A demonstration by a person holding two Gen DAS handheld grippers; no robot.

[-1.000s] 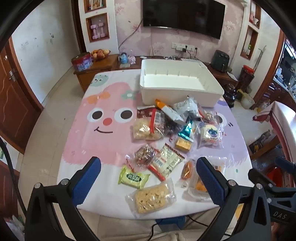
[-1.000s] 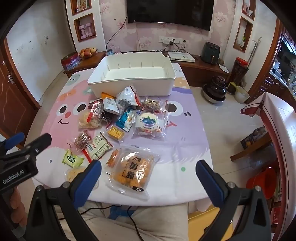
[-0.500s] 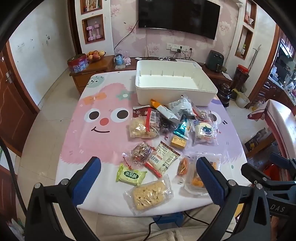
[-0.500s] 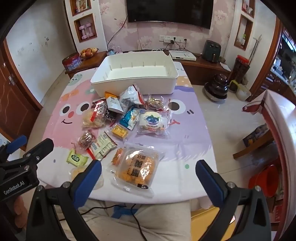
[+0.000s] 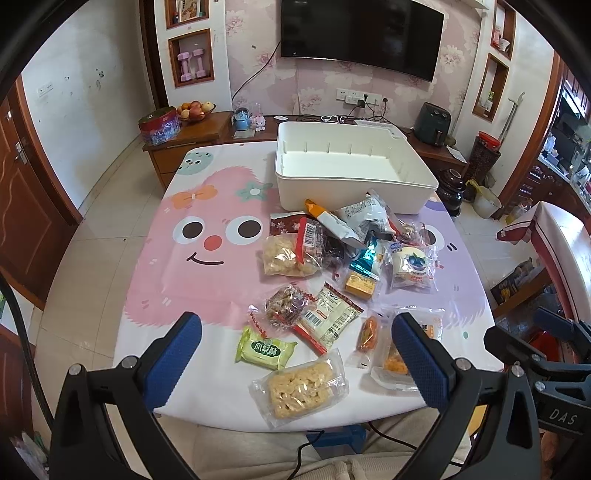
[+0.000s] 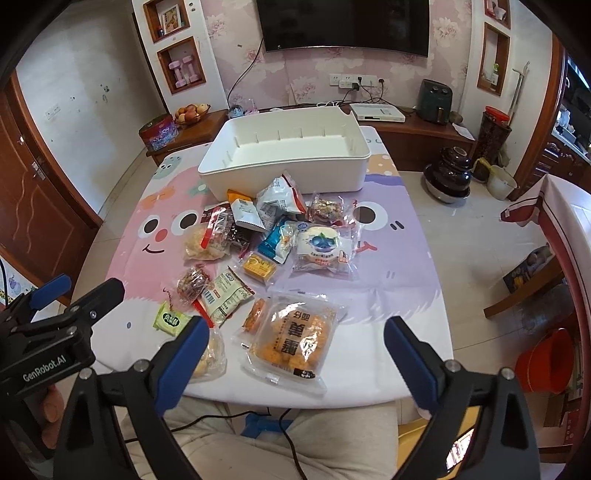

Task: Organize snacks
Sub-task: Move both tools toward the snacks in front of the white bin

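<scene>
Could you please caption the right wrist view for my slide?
Open right gripper above packaged snacks on a cartoon tablecloth, empty white bin behind.

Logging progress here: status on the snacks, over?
Both tools open, empty: left, right. White bin empty. Snack packets loose on table. Nothing blocking.

Left wrist view: sits above the near edge of the bench (image 5: 155, 280), left of centre, looking far toward the white bin (image 5: 354, 177) and wall TV (image 5: 362, 33). Right wrist view: same near edge, further right, angled slightly left. Both stand well back from the snacks. Shared: whole benchtop, bin, TV wall. Each view catches the other gripper at its side margin.
</scene>
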